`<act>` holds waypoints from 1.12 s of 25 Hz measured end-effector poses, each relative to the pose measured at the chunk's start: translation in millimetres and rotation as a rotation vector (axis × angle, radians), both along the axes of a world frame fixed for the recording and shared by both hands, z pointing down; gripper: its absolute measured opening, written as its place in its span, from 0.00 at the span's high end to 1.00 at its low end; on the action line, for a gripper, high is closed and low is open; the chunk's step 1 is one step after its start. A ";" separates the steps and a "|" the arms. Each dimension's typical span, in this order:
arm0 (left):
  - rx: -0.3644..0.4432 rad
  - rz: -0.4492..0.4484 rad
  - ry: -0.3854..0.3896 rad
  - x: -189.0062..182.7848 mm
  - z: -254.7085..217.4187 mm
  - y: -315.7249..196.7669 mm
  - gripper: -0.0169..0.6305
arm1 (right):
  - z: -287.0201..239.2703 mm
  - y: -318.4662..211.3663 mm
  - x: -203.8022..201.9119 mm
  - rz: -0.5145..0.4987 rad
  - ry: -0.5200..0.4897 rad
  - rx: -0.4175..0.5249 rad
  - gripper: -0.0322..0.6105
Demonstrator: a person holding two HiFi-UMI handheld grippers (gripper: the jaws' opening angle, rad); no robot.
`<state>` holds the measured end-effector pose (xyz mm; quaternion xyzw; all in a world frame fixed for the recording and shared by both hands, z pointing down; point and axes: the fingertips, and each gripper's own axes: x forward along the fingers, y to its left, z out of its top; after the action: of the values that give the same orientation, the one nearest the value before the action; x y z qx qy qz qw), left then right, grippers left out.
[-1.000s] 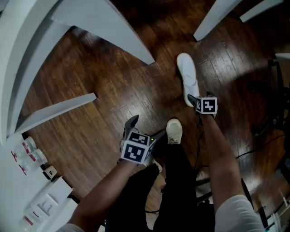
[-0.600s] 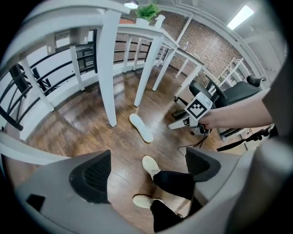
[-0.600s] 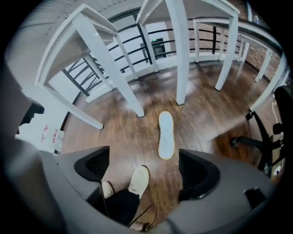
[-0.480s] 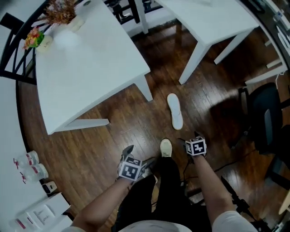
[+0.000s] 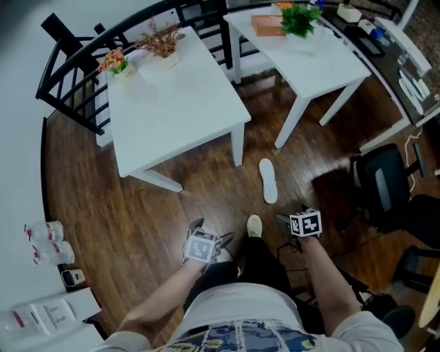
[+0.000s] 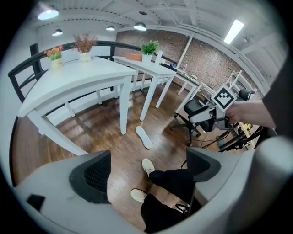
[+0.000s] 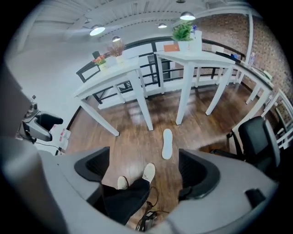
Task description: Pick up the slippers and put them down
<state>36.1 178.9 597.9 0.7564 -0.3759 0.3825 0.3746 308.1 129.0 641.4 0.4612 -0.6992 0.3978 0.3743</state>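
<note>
Standing upright on the dark wooden floor point(image 5: 137, 213), the person carries both tools at waist height, well above the work. The left hand-held gripper point(image 5: 212, 232) has its jaws spread wide with only floor and the person's own shoes point(image 5: 254, 225) showing between them, and the right hand-held gripper point(image 5: 283, 221) is likewise agape and empty. A single white slipper point(image 5: 267, 181) lies flat on the floor just ahead of the feet, near a leg of the nearer white table point(image 5: 172, 103) and touching nothing else; no second slipper shows in any view. To my eye this is a pause between handlings, with the slipper resting on the boards and neither tool committed. Another pick would call for bending low, bringing one pair of open jaws across the slipper's narrow width and closing on it. On the nearer table stand a pot of brown dried stems point(image 5: 165, 49) and a small pot of pink and orange flowers point(image 5: 115, 63); the farther table point(image 5: 323, 62) bears a leafy green potted plant point(image 5: 299, 19).
</note>
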 end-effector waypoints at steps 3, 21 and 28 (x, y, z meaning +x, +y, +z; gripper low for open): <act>0.036 -0.008 -0.007 -17.1 -34.6 12.1 0.18 | -42.8 23.7 -2.9 0.008 0.010 0.035 0.19; 0.112 -0.200 0.056 -100.1 -114.7 49.3 0.18 | -157.4 58.6 -38.1 -0.030 0.006 0.170 0.19; 0.107 -0.232 0.060 -128.3 -118.5 64.3 0.18 | -163.3 71.0 -59.3 -0.051 0.001 0.158 0.19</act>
<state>-92.3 243.2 479.4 0.7377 -0.4695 0.2931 0.3866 248.9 200.0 478.1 0.4717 -0.7398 0.3313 0.3472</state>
